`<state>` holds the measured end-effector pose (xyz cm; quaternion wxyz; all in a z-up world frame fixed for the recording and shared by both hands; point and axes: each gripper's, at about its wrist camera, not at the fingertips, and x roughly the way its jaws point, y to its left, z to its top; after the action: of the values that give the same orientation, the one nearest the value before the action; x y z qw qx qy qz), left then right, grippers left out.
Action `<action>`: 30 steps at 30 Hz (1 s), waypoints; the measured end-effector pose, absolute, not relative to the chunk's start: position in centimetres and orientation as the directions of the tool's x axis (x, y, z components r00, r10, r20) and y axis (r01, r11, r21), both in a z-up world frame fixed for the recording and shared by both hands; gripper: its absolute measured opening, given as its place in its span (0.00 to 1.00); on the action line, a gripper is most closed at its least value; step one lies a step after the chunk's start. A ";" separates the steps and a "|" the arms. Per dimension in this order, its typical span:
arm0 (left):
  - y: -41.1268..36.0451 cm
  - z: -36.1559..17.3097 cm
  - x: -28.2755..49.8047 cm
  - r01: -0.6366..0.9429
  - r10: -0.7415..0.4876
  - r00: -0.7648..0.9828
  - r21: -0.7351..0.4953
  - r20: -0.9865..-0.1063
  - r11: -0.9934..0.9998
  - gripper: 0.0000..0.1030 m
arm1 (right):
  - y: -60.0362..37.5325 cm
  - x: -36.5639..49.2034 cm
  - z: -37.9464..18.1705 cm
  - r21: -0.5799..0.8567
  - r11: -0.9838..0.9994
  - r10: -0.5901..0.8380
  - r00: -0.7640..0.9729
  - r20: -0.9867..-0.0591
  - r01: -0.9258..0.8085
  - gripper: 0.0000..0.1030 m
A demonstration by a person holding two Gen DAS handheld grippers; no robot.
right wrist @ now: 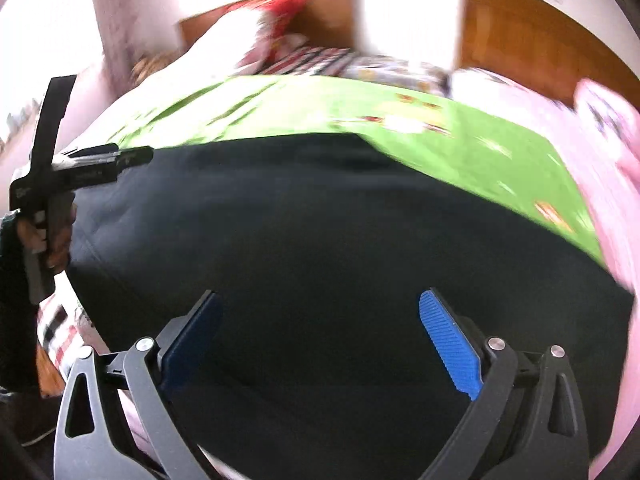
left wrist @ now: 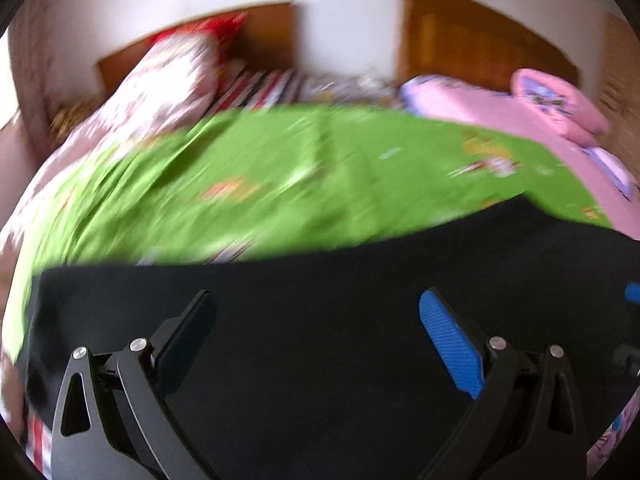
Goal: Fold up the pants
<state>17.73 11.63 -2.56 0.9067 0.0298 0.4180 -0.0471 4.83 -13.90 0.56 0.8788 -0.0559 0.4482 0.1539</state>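
Observation:
The black pants (left wrist: 320,320) lie spread flat on a green bed cover (left wrist: 260,184); they also fill the middle of the right wrist view (right wrist: 320,240). My left gripper (left wrist: 316,308) is open and empty, hovering over the near part of the pants. My right gripper (right wrist: 320,308) is open and empty above the pants too. The left gripper also shows in the right wrist view (right wrist: 132,158), held in a hand at the pants' left edge. Both views are blurred by motion.
The green cover (right wrist: 280,108) lies on a bed. A pink blanket (left wrist: 500,108) and pink pillow (left wrist: 560,100) sit at the right, a floral quilt (left wrist: 160,92) at the left. Wooden headboards (left wrist: 480,36) stand against a white wall behind.

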 end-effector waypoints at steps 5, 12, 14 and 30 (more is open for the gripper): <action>18.1 -5.3 16.5 0.053 -0.101 0.603 -0.087 -0.791 0.995 0.98 | -8.2 7.6 -2.4 -0.066 0.918 0.146 0.490 -0.860 -0.390 0.93; 17.7 -5.3 16.4 0.065 -0.062 0.598 -0.029 -0.799 0.997 0.98 | -12.2 6.8 -3.6 0.020 0.950 0.168 0.454 -0.875 -0.313 0.96; 16.9 -5.6 16.4 0.058 -0.036 0.597 -0.002 -0.801 0.998 0.99 | -13.5 5.9 -3.7 0.036 0.952 0.177 0.453 -0.874 -0.303 0.96; 9.0 -2.2 12.4 0.179 -0.043 0.664 0.103 -0.746 0.978 0.98 | -31.4 3.4 -1.2 -0.002 0.993 -0.063 0.525 -0.849 0.116 0.96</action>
<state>12.36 8.98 -2.16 0.9083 0.0841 0.4051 -0.0612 3.41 -31.43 -1.22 0.8728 0.0272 0.4847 -0.0513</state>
